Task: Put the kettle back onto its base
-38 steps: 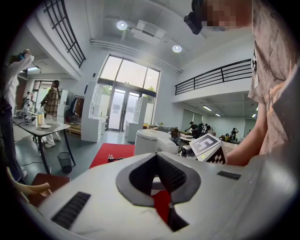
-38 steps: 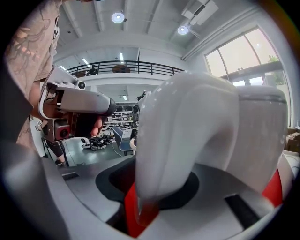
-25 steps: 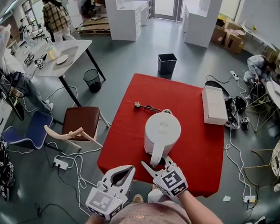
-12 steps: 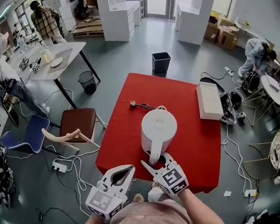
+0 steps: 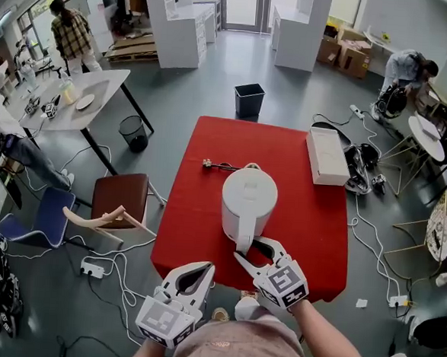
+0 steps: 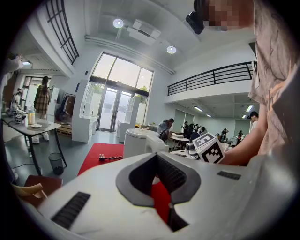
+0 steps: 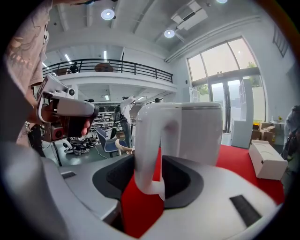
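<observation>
The white kettle [image 5: 249, 198] stands upright on the red table [image 5: 198, 218], handle toward me; whatever is under it is hidden. Its cord and plug [image 5: 218, 165] lie just beyond it. My right gripper [image 5: 258, 251] is open. Its jaws have just been opening and stand either side of the handle [image 7: 149, 145] without pressing on it. My left gripper [image 5: 210, 267] hangs shut and empty off the table's near edge, close to my body. In the left gripper view the kettle [image 6: 137, 140] shows ahead beyond the closed tips.
A flat white box [image 5: 326, 154] lies at the table's far right edge. A brown chair [image 5: 123, 197] stands left of the table, and a black bin [image 5: 248, 99] beyond it. Cables and a power strip [image 5: 91, 267] trail on the floor. People work in the background.
The right gripper's jaws have spread apart around the kettle handle and the gripper has eased slightly back toward me. The kettle stays where it was; the left gripper has not moved.
</observation>
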Available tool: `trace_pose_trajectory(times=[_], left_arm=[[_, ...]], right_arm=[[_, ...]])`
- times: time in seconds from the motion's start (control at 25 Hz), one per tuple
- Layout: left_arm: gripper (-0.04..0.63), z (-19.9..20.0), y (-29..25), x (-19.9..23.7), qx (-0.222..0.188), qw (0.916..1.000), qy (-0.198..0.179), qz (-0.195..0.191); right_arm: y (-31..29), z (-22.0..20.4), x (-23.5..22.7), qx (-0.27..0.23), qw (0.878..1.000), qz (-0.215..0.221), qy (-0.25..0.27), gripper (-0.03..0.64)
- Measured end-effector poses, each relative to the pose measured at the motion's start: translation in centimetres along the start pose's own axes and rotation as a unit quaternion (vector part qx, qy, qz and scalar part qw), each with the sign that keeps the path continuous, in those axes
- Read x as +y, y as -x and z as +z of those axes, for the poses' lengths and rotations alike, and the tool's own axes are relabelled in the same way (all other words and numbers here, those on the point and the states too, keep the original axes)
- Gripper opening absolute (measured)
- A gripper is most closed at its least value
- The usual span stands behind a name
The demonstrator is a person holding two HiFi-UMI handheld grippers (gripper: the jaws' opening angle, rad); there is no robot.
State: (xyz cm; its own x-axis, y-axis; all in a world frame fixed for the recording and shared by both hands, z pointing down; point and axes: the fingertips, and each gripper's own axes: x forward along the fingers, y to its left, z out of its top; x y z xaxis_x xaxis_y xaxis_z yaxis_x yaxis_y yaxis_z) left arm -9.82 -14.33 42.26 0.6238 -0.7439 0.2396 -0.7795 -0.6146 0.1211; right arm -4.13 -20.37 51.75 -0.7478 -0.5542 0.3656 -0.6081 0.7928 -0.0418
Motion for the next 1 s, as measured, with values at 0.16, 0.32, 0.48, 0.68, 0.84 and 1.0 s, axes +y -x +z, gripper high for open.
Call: trace_pose_trajectory(times=[0.16,0.32,0.48,0.68,0.84,1.0], left_arm=[[-0.008,0.1,0.3,-1.1,-0.003,0.9999,-0.006,-0.016],[-0.008,1.1,0.4,-2.3,0.01,0.9994,0.0,-0.034],[-0.008,0.7,1.2,-2.8,0.006,0.9994,0.003,-0.034],[-0.008,-1.2,1.9,-4.3,-0.013,0.9975,0.006,-0.07],[-0.008,-1.4,2.4,-5.5,-0.018,0.9959,0.005,-0.089],[-0.008,-1.3,2.9,-6.5,-0.02,0.995,0.003,-0.098]], right_arm=[[1.8,-0.3,-0.2,-0.001,1.0,-0.016,0.002,0.224],[3.7,-0.1,-0.1,-0.012,1.0,-0.029,0.001,0.163],[5.7,0.5,0.7,-0.029,0.999,-0.038,-0.012,0.127],[8.6,1.7,1.7,-0.064,0.996,-0.061,-0.03,0.002],[10.6,2.2,3.2,-0.073,0.994,-0.075,-0.027,0.002],[12.1,3.1,4.9,-0.086,0.993,-0.077,-0.03,0.002]])
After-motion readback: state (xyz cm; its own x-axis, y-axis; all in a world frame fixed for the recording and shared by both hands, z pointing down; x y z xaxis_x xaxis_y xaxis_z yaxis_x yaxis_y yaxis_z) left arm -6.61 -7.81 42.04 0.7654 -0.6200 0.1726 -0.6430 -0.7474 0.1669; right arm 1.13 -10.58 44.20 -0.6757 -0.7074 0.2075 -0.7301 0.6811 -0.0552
